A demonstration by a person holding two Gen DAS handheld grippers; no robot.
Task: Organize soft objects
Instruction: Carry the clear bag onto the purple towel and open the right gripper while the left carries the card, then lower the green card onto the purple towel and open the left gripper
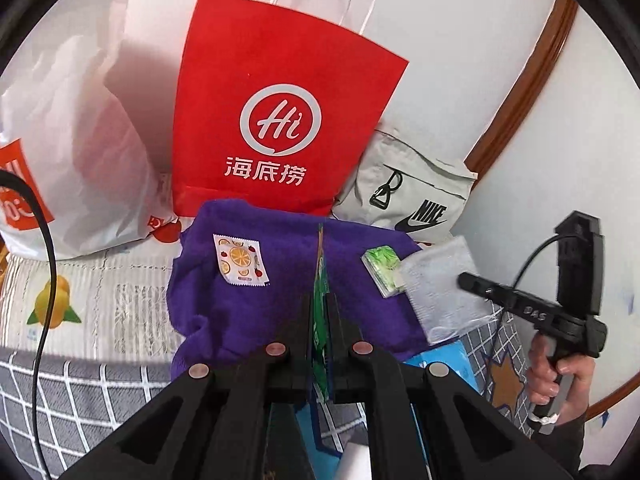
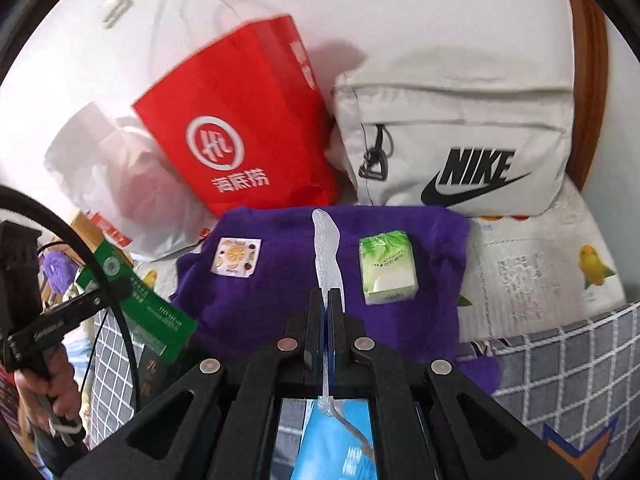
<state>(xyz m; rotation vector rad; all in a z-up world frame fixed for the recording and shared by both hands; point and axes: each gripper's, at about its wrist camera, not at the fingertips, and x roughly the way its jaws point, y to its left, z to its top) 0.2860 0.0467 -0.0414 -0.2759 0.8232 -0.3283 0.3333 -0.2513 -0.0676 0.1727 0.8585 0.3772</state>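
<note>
A purple towel lies spread on the bed. On it rest a small fruit-print sachet and a green tissue pack. My left gripper is shut on a flat green packet, seen edge-on here and from the side in the right wrist view. My right gripper is shut on a clear plastic packet with a blue part hanging below. In the left wrist view that gripper holds the packet over the towel's right edge.
Behind the towel, against the white wall, stand a red paper bag, a white plastic bag and a grey Nike bag. A fruit-print sheet and grey checked blanket cover the bed.
</note>
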